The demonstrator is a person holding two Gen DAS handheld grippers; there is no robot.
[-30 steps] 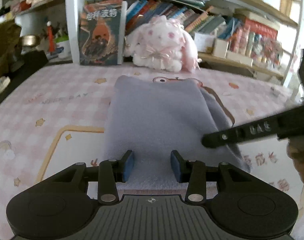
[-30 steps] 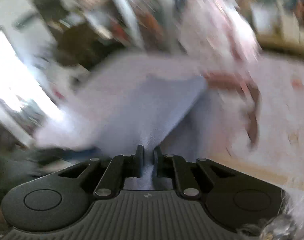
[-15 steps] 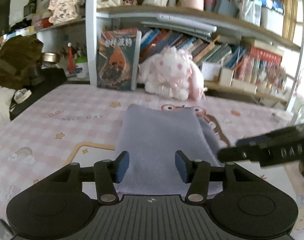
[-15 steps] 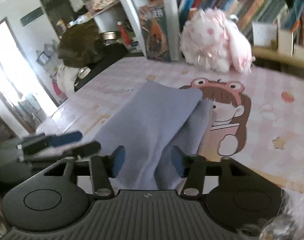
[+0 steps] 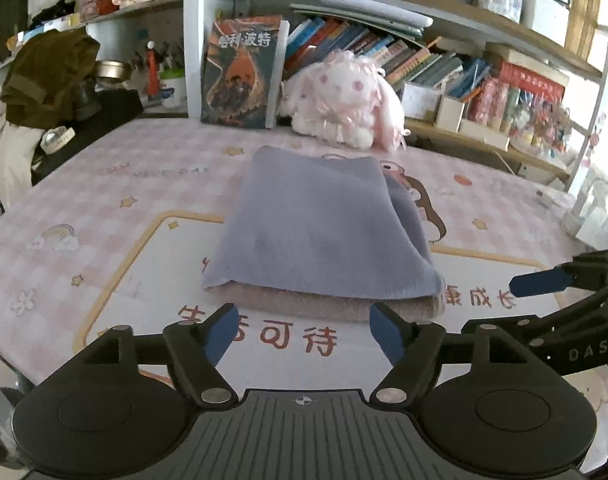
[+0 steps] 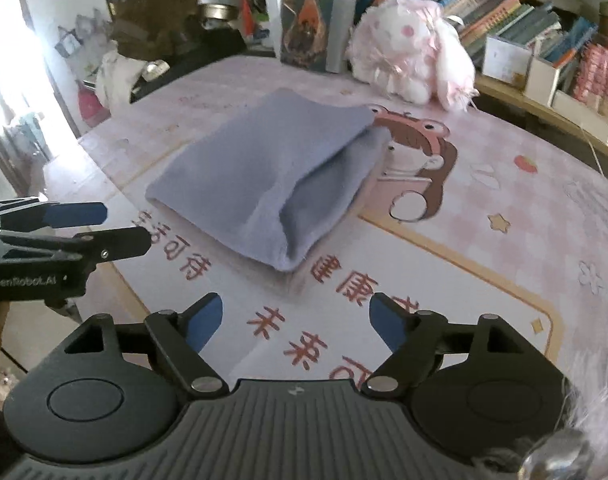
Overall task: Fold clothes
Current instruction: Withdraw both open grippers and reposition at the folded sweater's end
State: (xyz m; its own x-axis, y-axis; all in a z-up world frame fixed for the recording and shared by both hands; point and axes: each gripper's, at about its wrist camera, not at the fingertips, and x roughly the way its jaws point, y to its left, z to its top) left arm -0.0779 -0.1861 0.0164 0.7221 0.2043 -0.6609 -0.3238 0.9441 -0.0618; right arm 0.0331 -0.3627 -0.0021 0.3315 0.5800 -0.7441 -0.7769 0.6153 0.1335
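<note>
now, on inspection, one folded grey-blue garment (image 5: pixel 320 224) lies flat on the pink checked table cover (image 5: pixel 104 208), with a pinkish layer showing under its near edge. nothing rests on it or blocks it. at twelve o'clock beyond it sit one pink plush rabbit (image 5: pixel 340 100) and one upright book (image 5: pixel 240 72), both against the bookshelf (image 5: pixel 444 28) and apart from the garment. a brown heap of cloth (image 5: pixel 48 76) sits at ten o'clock off the table.

left gripper (image 5: pixel 304 330): jaws have just been opening and now stand wide, nothing between them, short of the garment's near edge. right gripper (image 6: pixel 296 318): jaws likewise just opened wide, empty, clear of the garment's near corner.

the right wrist view alone shows the garment's open side with its layers parted (image 6: pixel 324 196), a doorway at nine o'clock, and the left gripper's fingers (image 6: pixel 76 214) at nine o'clock. the left wrist view shows the right gripper's fingers (image 5: pixel 540 282) at three o'clock.
</note>
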